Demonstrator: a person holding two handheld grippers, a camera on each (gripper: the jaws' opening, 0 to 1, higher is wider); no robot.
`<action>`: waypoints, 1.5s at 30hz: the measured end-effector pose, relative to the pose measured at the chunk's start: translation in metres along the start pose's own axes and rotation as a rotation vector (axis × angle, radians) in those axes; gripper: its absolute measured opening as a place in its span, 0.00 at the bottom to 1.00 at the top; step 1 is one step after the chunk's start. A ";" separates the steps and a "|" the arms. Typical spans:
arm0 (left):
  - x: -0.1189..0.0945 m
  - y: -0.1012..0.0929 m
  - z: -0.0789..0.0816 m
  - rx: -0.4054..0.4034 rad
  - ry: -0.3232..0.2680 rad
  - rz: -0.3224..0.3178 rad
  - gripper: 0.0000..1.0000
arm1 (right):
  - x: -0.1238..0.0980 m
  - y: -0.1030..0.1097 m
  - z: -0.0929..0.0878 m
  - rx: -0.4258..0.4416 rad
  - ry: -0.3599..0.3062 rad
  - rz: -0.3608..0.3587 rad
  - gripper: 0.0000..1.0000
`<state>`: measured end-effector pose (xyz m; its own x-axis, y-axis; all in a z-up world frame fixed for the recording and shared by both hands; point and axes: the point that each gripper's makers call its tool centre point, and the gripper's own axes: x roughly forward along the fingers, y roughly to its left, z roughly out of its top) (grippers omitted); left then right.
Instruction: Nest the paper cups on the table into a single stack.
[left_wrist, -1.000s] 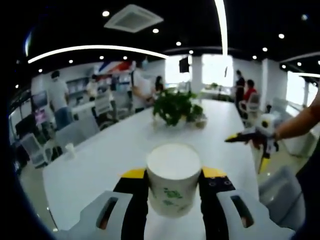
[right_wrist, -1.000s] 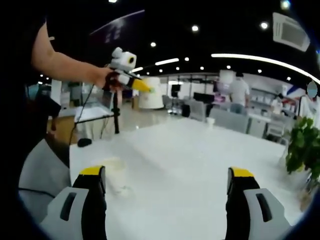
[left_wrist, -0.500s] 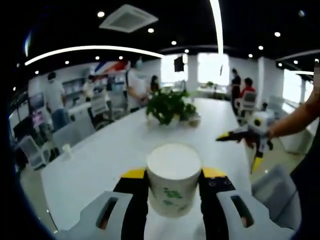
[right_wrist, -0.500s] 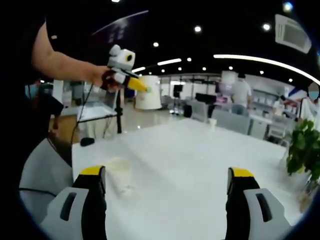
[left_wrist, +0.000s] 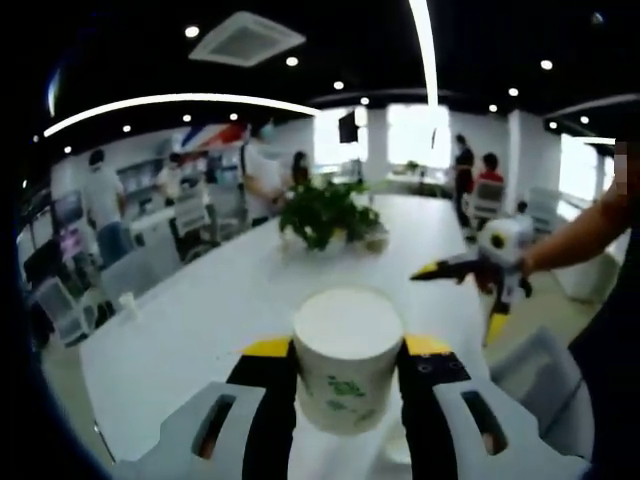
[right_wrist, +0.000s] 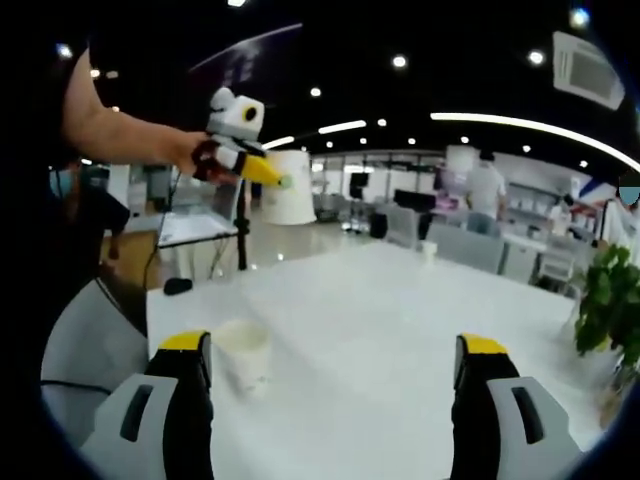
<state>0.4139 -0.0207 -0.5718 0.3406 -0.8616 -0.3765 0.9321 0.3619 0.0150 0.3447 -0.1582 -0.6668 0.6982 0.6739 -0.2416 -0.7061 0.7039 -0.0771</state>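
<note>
- Holding a paper cup (left_wrist: 347, 358) in my left gripper (left_wrist: 347, 372): the jaws are closed against its two sides, the white disc of its base or mouth faces the camera, and green print shows on its wall. I can't say for sure which end that disc is.
- My right gripper (right_wrist: 335, 400) has its jaws spread wide with nothing between them, hanging low over the white table (right_wrist: 400, 330).
- Next out, a second cup (right_wrist: 243, 354) stands upright on the table, open mouth up, long axis vertical, just beside the right gripper's left jaw and outside the gap.
- That's the relation I'm working with: the table cup sits to the left of the right gripper's line, and the held cup rides up in the air at the left gripper, which shows high on the left of the right gripper view.
- I judge the right gripper is the nearer one to the table cup; the left must bring its cup over and line up the axes.
- Farther off, a potted plant (left_wrist: 325, 212) stands mid-table, and a small cup (right_wrist: 428, 251) sits near the far edge.
- Beyond that, people and chairs in an open office.
</note>
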 end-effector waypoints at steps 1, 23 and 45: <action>0.000 -0.004 0.001 0.005 0.001 -0.006 0.37 | 0.000 0.000 0.000 0.001 -0.001 0.000 1.00; -0.004 -0.041 0.005 0.033 -0.004 -0.048 0.38 | 0.005 0.000 0.011 -0.007 -0.017 0.003 1.00; -0.020 -0.058 0.017 0.006 -0.144 -0.069 0.38 | 0.007 0.005 0.053 0.017 -0.100 0.010 0.99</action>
<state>0.3549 -0.0304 -0.5494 0.2898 -0.9266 -0.2397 0.9544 0.2985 -0.0001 0.3522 -0.1383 -0.6179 0.7000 0.6995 -0.1441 -0.7116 0.7002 -0.0582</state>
